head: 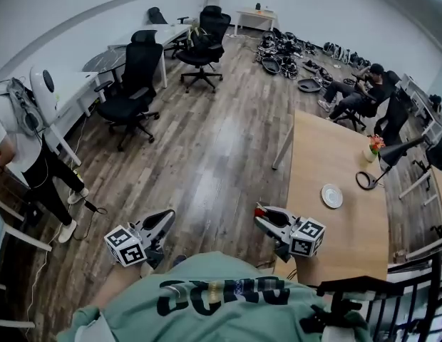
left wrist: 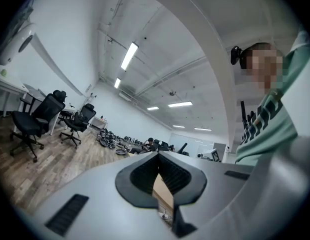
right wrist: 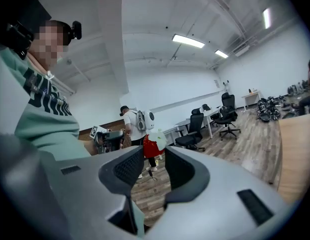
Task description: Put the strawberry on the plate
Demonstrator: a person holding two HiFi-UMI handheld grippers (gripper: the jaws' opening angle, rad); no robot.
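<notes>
Right claw (head: 261, 214), head view: clamped on strawberry (head: 258, 209), held over floor just left of wooden table (head: 335, 155). White plate (head: 332, 195) sits on table to right, well apart from berry. Left claw (head: 167, 217) farther left, over floor.
Left gripper view: left claw (left wrist: 158, 156) clenched, pads together, nothing between.
Right gripper view: right claw (right wrist: 153, 153) pinches red strawberry (right wrist: 151, 145) at jaw tips.

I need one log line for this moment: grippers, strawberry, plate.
left gripper: shut, empty | right gripper: shut on strawberry | plate: on wooden table, no strawberry yet
</notes>
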